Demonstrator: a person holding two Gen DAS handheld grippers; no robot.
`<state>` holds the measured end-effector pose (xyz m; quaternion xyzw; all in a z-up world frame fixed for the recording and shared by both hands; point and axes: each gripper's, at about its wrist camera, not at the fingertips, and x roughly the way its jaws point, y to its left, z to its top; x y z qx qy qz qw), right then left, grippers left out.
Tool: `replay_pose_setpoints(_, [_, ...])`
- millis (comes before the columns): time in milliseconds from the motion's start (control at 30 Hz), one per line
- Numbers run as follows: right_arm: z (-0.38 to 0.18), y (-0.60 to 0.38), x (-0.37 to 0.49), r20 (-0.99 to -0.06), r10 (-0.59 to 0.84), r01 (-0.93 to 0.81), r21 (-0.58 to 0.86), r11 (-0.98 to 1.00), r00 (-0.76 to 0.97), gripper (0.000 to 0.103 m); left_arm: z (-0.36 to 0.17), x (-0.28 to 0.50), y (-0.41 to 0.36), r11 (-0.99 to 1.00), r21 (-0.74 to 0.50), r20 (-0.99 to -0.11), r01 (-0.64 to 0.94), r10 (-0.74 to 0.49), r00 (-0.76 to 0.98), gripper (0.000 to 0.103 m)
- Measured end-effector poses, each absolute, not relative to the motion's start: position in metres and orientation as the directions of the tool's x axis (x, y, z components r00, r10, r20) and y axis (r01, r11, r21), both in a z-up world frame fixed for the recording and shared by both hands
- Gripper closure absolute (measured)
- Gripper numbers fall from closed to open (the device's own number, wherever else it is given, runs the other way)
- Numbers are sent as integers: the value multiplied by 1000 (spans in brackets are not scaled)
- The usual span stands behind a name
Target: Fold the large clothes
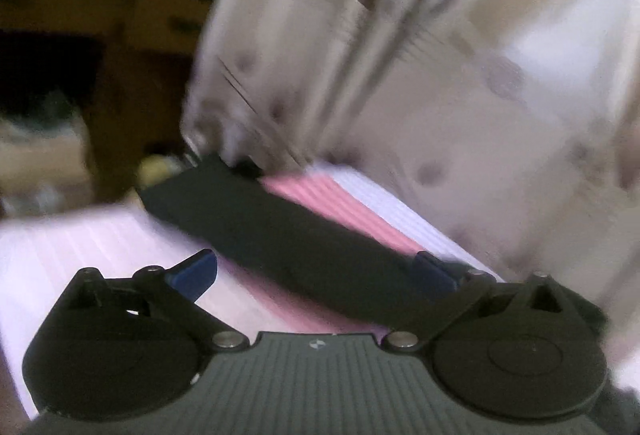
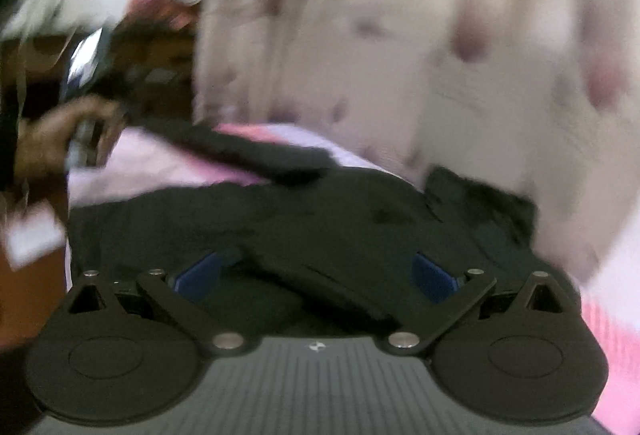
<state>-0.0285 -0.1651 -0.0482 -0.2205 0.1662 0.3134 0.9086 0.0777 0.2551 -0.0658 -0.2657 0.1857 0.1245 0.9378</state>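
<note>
- Dark garment lies spread on the pink-and-white striped bed cover; I take this as the piece to fold
- Right tool sits right over the garment's near edge, blue pads wide apart, cloth lying in the gap but nothing pinched
- From the right tool, the bulk of the garment runs ahead and to both sides; a long dark limb, sleeve or leg, I cannot tell which, reaches off to the far left toward a bare hand
- In the left wrist view, that same kind of dark strip runs diagonally, from beside the right pad of the left tool out to the far left
- Left tool stands open; its right pad touches or just meets the strip, left pad is over bare cover
- Patterned beige curtain hangs just behind the garment
- My judgement: the strip's long axis crosses the left tool's gap at a slant, so the left side is nearer for a grab; both views are motion-blurred, so contact is uncertain
</note>
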Motion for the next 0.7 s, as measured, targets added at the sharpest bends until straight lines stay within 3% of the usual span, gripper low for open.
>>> replay_pose_setpoints(133, [-71, -136, -4, -498, 473, -677, -405, 614, 727, 2, -79, 69, 214, 852, -464, -426, -243, 25, 904, 1])
replay_pose_setpoints(167, [-75, -132, 5, -524, 458, -683, -405, 608, 719, 14, -85, 68, 205, 858, -462, -428, -227, 9, 904, 1])
replay_pose_setpoints(200, [-79, -130, 14, -555, 424, -678, -405, 614, 716, 43, -90, 67, 197, 865, -453, -431, -215, -1, 902, 1])
replay_pose_setpoints(233, [-81, -130, 23, -578, 390, -668, -411, 621, 717, 58, -94, 66, 191, 875, -439, -434, -206, -6, 901, 1])
replay_pose_setpoints(300, [-78, -141, 26, -557, 358, -636, -454, 624, 749, 82, -102, 66, 184, 891, -403, -443, -207, 8, 897, 1])
replay_pose_setpoints(333, [-71, -154, 28, -527, 323, -588, -478, 653, 786, 88, -105, 64, 180, 897, -391, -447, -207, 12, 895, 1])
replay_pose_setpoints(367, [-63, -168, 30, -499, 300, -548, -480, 685, 813, 92, -108, 63, 178, 904, -377, -445, -203, 15, 895, 1])
replay_pose_setpoints(533, [-6, -309, 40, -336, 68, -201, -382, 902, 940, 93, -118, 64, 177, 912, -345, -469, -221, 37, 883, 1])
replay_pose_setpoints(700, [18, -462, 42, -321, -212, 128, -262, 956, 923, 94, -124, 65, 187, 880, -398, -484, -258, 37, 875, 1])
